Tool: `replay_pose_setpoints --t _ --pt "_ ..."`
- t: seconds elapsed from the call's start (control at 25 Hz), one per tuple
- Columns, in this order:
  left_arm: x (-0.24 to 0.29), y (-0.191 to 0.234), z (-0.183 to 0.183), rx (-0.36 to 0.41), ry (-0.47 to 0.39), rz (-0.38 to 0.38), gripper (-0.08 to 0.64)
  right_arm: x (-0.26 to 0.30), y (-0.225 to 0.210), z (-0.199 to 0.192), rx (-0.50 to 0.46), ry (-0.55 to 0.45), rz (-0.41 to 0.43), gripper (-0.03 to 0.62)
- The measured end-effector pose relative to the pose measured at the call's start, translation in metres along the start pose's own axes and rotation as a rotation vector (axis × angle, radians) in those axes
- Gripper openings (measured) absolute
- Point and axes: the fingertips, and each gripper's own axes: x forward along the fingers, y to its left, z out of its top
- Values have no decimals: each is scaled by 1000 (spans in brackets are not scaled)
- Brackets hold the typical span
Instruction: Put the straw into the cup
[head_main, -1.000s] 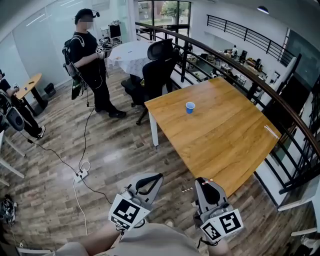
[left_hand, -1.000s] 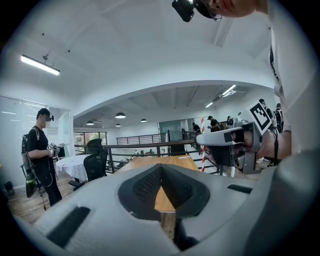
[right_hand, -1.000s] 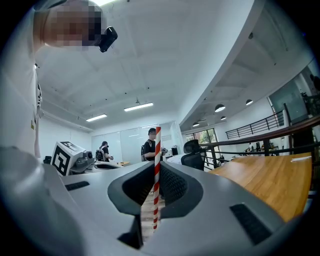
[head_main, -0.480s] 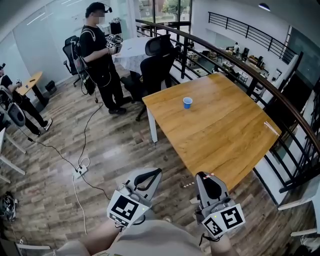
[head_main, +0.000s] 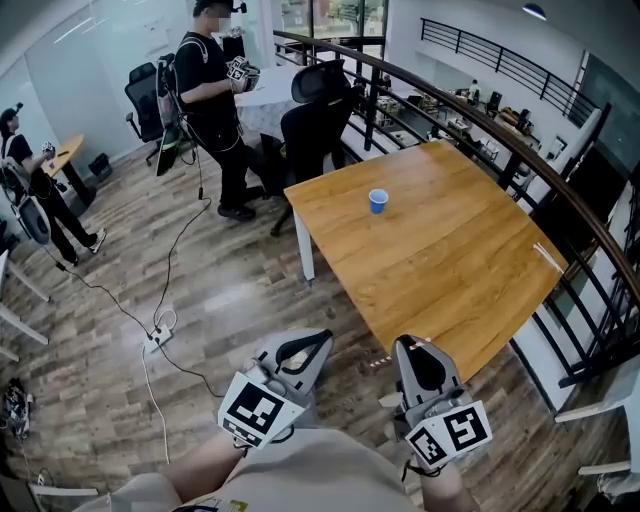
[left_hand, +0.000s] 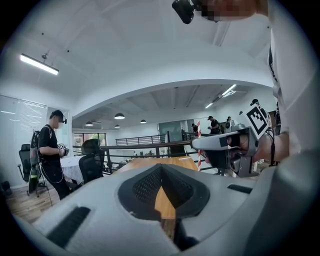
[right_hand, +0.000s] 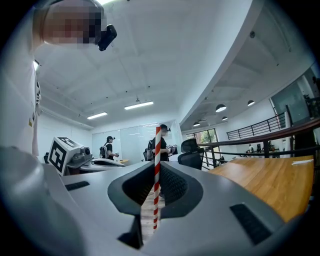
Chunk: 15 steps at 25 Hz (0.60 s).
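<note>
Red-and-white straw (right_hand: 157, 165) stands upright, clamped in the right gripper (head_main: 412, 348) fingers (right_hand: 175, 187). Left gripper (head_main: 318, 340) fingers (left_hand: 142, 187) are closed, empty. Blue cup (head_main: 378, 201) stands near the far-left edge of the bench (head_main: 450, 280).

I record that the bystander in black (head_main: 213, 92) has walked right and now stands against the white-clothed table (head_main: 264, 92). A second person (head_main: 28, 190) at the left edge has come further into view.

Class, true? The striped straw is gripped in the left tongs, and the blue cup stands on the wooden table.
No: the right tongs grip the striped straw, as the right gripper view shows. The blue cup stands on the wooden table.
</note>
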Motion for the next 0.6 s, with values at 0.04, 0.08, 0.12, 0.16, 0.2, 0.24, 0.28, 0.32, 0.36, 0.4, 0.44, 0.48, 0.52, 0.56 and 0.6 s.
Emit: replay_pose_setpoints --t 0.04,0.08,0.12,0.16,0.2,0.24,0.28,0.32,0.36,0.4,0.44,0.48,0.52,0.56,0.6 --pt "4 4 -3 -1 -2 -4 14 6 -2 -3 -1 3 -2 34" --pt "8 9 -5 -2 -5 -8 14 12 -5 -5 -3 5 -3 34" --pt "13 15 -8 -3 -9 -12 14 18 -8 -7 -6 9 -6 34" --pt "18 21 -9 -5 -13 -16 14 25 -13 -8 -10 12 -10 34" --pt "24 27 -11 -5 -17 -21 14 32 -17 -9 -13 13 -15 34" --pt "30 34 -12 -4 -19 -27 14 39 -22 -9 -16 13 -22 34" --pt "36 41 -13 -2 -20 -33 12 46 -26 -8 -17 11 -29 34" --pt "41 48 -14 -1 -21 -40 14 53 -29 -8 -18 9 -37 34" --pt "46 55 -14 0 -22 -46 14 60 -33 -8 -19 7 -44 34" --pt "51 62 -14 1 -24 -53 12 66 -37 -7 -20 5 -52 34" --pt "57 69 -14 3 -25 -61 14 73 -41 -6 -21 4 -59 34" --pt "64 75 -13 3 -27 -69 14 80 -46 -5 -20 4 -67 34" --pt "71 82 -13 4 -26 -77 14 88 -51 -4 -18 5 -73 34" --pt "78 88 -13 3 -24 -86 14 96 -56 -4 -15 8 -78 34" --pt "85 95 -14 0 -20 -93 14 104 -60 -5 -12 11 -83 34"
